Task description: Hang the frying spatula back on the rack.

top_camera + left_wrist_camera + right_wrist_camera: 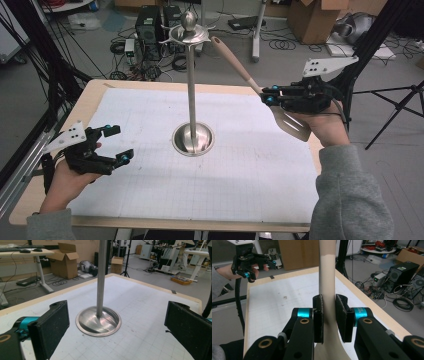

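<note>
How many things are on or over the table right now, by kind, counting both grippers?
Metal utensil stand: 1
Beige spatula, held off the table: 1
Grippers: 2, left gripper open, right gripper shut on the spatula's handle
Gridded mat: 1
Total: 5

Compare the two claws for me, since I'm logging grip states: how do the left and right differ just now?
The left claw stands wide open with nothing between its pads, while the right claw is shut on the beige spatula. The left claw is low over the table, facing the metal stand; the right claw is raised, holding the spatula tilted toward the stand's top. Both are black with blue joints, each held in a hand.
</note>
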Action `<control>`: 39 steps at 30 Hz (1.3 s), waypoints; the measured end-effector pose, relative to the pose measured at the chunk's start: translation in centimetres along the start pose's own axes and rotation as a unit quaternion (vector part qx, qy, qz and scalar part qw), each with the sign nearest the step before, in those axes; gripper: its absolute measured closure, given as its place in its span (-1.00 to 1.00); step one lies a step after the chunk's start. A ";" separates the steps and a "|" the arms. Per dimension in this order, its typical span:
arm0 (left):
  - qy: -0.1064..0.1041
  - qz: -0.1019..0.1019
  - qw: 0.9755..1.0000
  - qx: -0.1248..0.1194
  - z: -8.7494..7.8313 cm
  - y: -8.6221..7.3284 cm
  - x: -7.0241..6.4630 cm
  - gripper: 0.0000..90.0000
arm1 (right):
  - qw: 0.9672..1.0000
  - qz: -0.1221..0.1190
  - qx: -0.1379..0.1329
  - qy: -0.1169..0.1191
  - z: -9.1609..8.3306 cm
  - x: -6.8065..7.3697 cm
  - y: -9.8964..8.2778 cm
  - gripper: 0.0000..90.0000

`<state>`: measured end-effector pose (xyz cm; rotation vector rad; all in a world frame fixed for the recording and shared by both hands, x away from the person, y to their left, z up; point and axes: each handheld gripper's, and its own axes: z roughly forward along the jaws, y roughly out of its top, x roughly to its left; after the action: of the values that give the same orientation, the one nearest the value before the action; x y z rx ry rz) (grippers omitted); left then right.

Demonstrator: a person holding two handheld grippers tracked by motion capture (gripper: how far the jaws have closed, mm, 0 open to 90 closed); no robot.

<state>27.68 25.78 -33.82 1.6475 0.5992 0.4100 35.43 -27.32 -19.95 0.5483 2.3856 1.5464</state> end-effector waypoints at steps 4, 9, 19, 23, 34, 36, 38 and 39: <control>-0.001 0.000 1.000 0.000 0.0 0.0 0.0 -0.86 | 1.000 0.001 -0.001 0.001 0.2 0.0 -0.1 0.73; 0.001 0.000 1.000 0.001 0.0 -0.1 0.0 -0.86 | 1.000 0.004 -0.008 0.006 0.5 -0.2 -0.5 0.73; 0.000 -0.001 1.000 0.003 0.1 -0.1 0.0 -0.86 | 1.000 0.011 -0.006 0.013 1.6 -0.3 -0.9 0.73; 0.001 -0.001 1.000 0.002 0.0 -0.1 0.0 -0.86 | 1.000 0.013 -0.004 0.016 2.2 -0.4 -1.0 0.73; 0.001 -0.002 1.000 0.000 -0.1 -0.1 0.0 -0.86 | 1.000 0.014 0.006 0.020 3.6 -0.4 -1.1 0.72; 0.001 -0.001 1.000 0.000 -0.1 -0.1 0.0 -0.86 | 1.000 0.010 0.006 0.020 3.8 -0.5 -1.1 0.72; 0.000 -0.003 1.000 0.000 -0.1 -0.1 -0.1 -0.86 | 1.000 0.013 0.010 0.019 4.1 -0.4 -1.1 0.72; 0.001 -0.002 1.000 0.001 -0.1 -0.1 -0.1 -0.86 | 1.000 0.013 0.011 0.019 4.2 -0.4 -1.1 0.73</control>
<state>27.51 25.85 -33.90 1.6470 0.6038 0.4080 37.29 -24.45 -22.65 0.5628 2.4357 1.5553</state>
